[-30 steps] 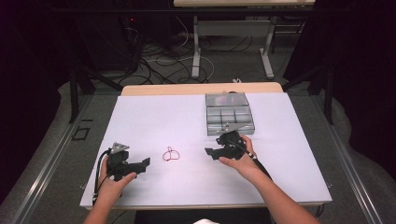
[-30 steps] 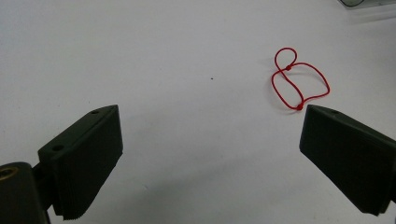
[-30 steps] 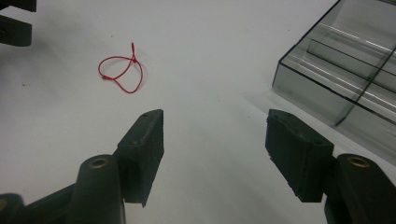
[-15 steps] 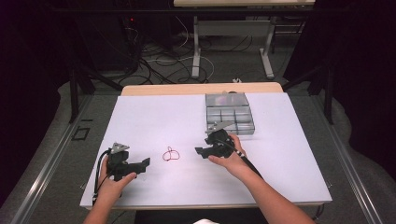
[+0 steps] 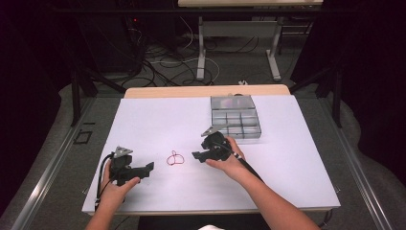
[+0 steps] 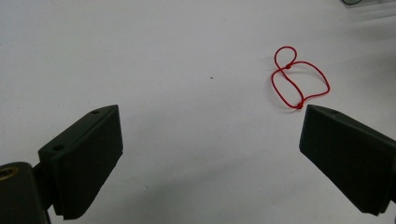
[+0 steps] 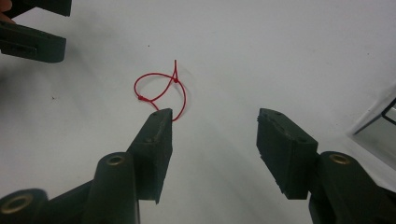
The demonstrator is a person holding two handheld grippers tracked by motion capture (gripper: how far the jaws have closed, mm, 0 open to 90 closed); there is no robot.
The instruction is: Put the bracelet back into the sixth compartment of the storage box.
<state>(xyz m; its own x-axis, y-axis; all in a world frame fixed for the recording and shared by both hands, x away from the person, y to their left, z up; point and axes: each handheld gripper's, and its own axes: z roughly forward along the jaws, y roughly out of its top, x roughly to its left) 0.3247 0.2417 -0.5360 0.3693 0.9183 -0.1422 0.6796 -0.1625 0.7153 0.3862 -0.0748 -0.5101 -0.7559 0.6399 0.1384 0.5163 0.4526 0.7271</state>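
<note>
A thin red string loop (image 5: 175, 158) with small knots lies flat on the white table, between the two grippers. In the left gripper view the red string loop (image 6: 299, 77) sits ahead and to the right of the wide-open jaws. My left gripper (image 5: 149, 167) rests at the near left of the table, open and holding nothing. My right gripper (image 5: 197, 155) is open too, just right of the string; in the right gripper view the red string loop (image 7: 161, 89) lies just beyond the tip of the left jaw, not between the jaws.
A clear plastic compartment box (image 5: 234, 116) stands at the back right of the white table top (image 5: 158, 120), close behind my right hand. Its corner (image 7: 380, 123) shows at the right edge of the right gripper view. The left gripper (image 7: 32, 37) shows at that view's top left.
My right gripper has moved left, away from the compartment box and up to the red string. The left gripper and the string have stayed put.
</note>
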